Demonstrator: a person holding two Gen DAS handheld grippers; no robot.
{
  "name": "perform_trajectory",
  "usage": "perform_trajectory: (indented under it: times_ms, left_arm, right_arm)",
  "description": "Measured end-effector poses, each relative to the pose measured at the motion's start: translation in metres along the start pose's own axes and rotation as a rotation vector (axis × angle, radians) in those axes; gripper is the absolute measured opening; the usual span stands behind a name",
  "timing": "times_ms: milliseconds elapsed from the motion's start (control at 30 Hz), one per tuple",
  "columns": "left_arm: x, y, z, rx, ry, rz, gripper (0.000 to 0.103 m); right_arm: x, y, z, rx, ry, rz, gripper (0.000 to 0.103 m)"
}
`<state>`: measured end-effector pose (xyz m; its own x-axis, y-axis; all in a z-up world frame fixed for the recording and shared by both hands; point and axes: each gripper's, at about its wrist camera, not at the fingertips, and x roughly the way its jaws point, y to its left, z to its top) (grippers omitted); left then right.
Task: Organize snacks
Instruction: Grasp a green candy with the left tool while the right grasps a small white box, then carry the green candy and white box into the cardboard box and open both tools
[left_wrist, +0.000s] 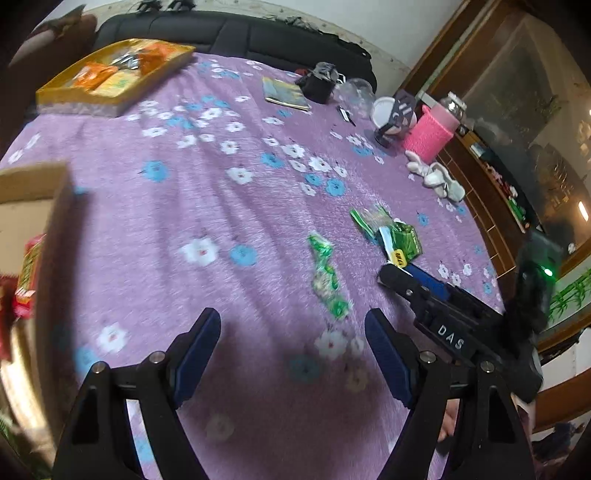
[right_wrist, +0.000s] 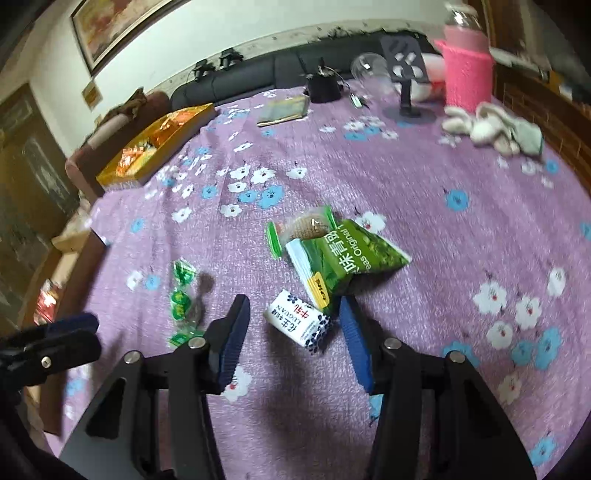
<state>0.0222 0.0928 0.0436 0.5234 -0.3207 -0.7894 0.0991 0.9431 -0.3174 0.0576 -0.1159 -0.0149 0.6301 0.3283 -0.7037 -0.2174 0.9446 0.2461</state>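
Note:
A green pea snack bag (right_wrist: 347, 254) lies on the purple flowered cloth, with a round cake in a green wrapper (right_wrist: 306, 229) behind it and a small white nougat packet (right_wrist: 299, 323) in front. A green wrapped candy (right_wrist: 181, 299) lies to the left; it also shows in the left wrist view (left_wrist: 327, 277). My right gripper (right_wrist: 293, 325) is open, its fingers on either side of the white packet. My left gripper (left_wrist: 293, 332) is open and empty above the cloth, left of the candy. A yellow tray (left_wrist: 79, 98) with orange snacks sits far left.
A cardboard box (left_wrist: 33, 177) with red packets stands at the left edge. At the back right are a pink bottle (right_wrist: 467, 74), white gloves (right_wrist: 491, 129), a phone stand (right_wrist: 406, 77), a clear cup (right_wrist: 369, 70), a booklet (right_wrist: 284, 110) and a black pouch (right_wrist: 325, 88). A dark sofa (right_wrist: 240, 85) lies beyond.

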Motion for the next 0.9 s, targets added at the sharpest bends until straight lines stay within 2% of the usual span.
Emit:
perform_trajectory:
  times_ms: [100,167,300,400,433,467,500,600,700,900]
  left_arm:
    - [0.013,-0.011,0.005,0.043,-0.020,0.035,0.079]
    - [0.022,-0.018,0.008,0.069,-0.029,0.045,0.072]
    - [0.039,-0.031,0.011,0.132,-0.025,0.080,0.068]
    - [0.048,-0.045,0.011,0.203,-0.027,0.130,0.047]
    - [0.050,-0.049,0.009,0.231,-0.026,0.146,0.029]
    - [0.051,-0.051,0.008,0.251,-0.031,0.165,0.020]
    - [0.051,-0.053,0.007,0.262,-0.032,0.169,0.019]
    - [0.046,-0.047,0.006,0.241,-0.035,0.153,0.018]
    - [0.030,-0.033,0.003,0.173,-0.053,0.122,0.017]
    - [-0.054,0.017,-0.025,-0.015,-0.167,0.053,0.017]
  right_arm:
    - [-0.004,-0.004,-0.001,0.009,-0.009,0.009,0.037]
    - [-0.009,-0.008,0.000,0.013,-0.017,0.019,0.037]
    - [-0.019,-0.018,0.005,0.048,-0.046,0.049,0.037]
    - [-0.022,-0.023,0.006,0.064,-0.052,0.059,0.037]
    - [-0.022,-0.023,0.006,0.066,-0.053,0.060,0.037]
    - [-0.022,-0.024,0.006,0.068,-0.053,0.062,0.037]
    - [-0.022,-0.023,0.006,0.067,-0.053,0.062,0.037]
    - [-0.023,-0.022,0.006,0.060,-0.059,0.056,0.037]
    - [-0.024,-0.020,0.005,0.050,-0.069,0.051,0.037]
    - [-0.026,-0.013,0.000,0.030,-0.083,0.053,0.037]
